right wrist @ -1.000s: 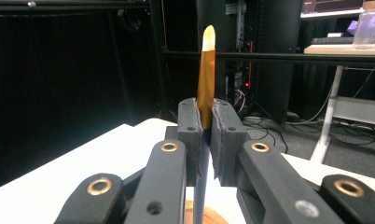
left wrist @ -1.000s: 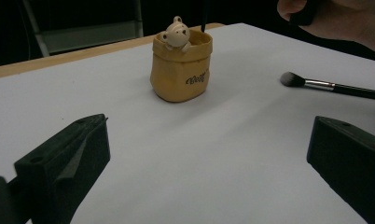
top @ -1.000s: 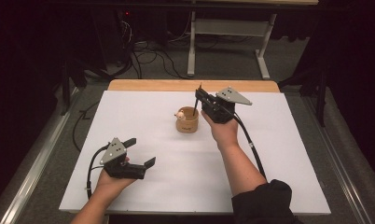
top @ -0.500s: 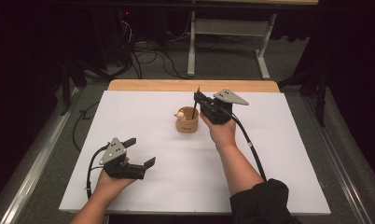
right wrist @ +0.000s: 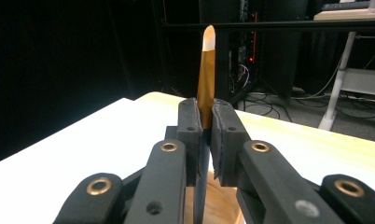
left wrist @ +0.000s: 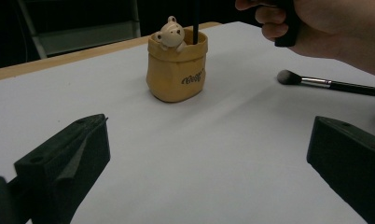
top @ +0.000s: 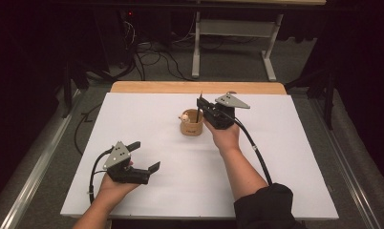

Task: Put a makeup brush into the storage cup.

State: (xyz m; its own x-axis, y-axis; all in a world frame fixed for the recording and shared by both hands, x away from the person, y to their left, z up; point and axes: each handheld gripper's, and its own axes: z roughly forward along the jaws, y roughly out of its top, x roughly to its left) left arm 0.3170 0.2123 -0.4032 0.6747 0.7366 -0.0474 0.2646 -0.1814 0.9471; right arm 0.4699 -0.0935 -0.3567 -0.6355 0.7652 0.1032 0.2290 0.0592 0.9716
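A: What is sitting nearest the person?

B: The left gripper (top: pixel 141 157), lying low over the white bench (top: pixel 295 157), jaws standing wide apart with nothing between them.

A: And farther out?

B: A makeup brush (left wrist: pixel 328 84) is lying flat on the bench. Beyond it, the right gripper (right wrist: pixel 205 122) is clamping an upright gold-handled brush (right wrist: pixel 206 70), whose lower end is standing inside the bear cup (top: pixel 192 123) mid-bench.
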